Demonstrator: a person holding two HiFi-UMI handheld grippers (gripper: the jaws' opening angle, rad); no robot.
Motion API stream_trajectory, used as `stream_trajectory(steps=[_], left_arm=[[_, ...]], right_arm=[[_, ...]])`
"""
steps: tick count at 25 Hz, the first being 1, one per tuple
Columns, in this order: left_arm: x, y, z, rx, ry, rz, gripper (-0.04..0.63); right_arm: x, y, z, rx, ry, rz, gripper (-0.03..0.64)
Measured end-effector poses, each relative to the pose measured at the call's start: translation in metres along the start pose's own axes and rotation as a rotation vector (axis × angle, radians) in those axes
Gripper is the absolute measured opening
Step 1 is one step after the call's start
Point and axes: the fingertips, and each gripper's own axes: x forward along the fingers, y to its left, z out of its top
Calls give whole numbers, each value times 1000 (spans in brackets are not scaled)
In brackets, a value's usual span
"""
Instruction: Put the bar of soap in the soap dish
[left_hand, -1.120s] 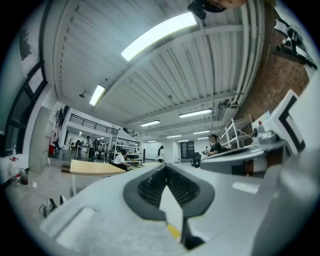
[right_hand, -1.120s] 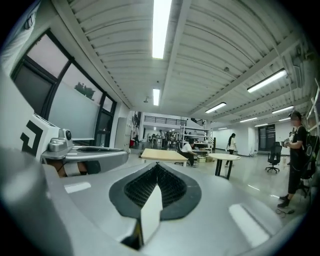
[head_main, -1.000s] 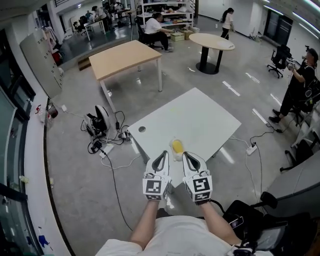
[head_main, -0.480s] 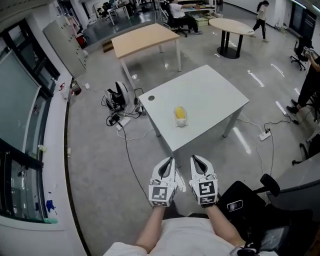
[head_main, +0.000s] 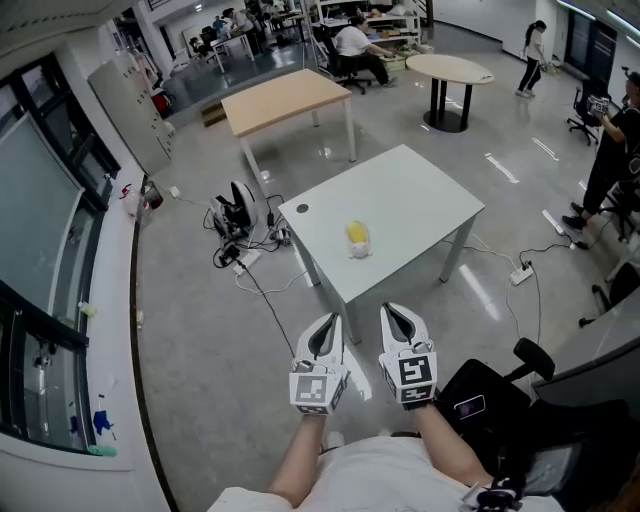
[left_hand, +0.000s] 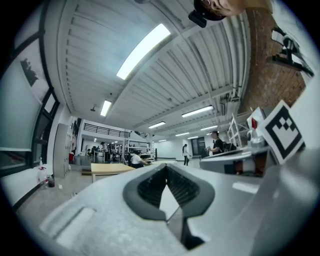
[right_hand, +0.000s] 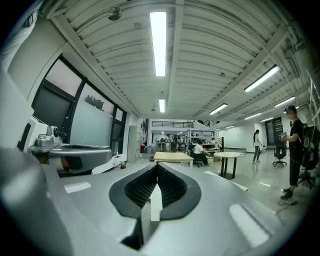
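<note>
A white table (head_main: 400, 205) stands on the grey floor ahead of me. On it, near its front left, lies a small yellow object (head_main: 356, 234) with a pale part at its near end; soap and dish cannot be told apart at this distance. Both grippers hover side by side over the floor, short of the table's near corner. My left gripper (head_main: 331, 319) (left_hand: 165, 166) has its jaws together with nothing in them. My right gripper (head_main: 390, 310) (right_hand: 157, 165) is likewise shut and empty. Both gripper views look level across the room.
A wooden table (head_main: 285, 100) and a round table (head_main: 450, 68) stand farther back. Cables and a device (head_main: 236, 212) lie on the floor left of the white table, a power strip (head_main: 520, 274) to its right. A black chair (head_main: 490, 400) is at my right. People stand around.
The grippers were at the table's near edge beside the yellow object; they have drawn back with me, and the table now lies well ahead. Both stayed shut.
</note>
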Motion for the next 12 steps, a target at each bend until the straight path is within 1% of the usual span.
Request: stream_trajectory(steps=[2,5,8,10,12], left_arm=[[-12,5,4,-3,-14,0,2],[-29,13,8,-8,-1,-1,2],[-47,26,3,-32,7,28,2],[-54,36,0,-40,-1,45,2],[-56,45,-1,-50,-8,55,2]], right_arm=[[-2,12,6,-3,-20,0,9],[3,31,8,9,-23,1,9],[9,56,6,7,-12,46,9],[10,73,9,-10,-26,80,9],[12,82,14,-25,-31,96,9]])
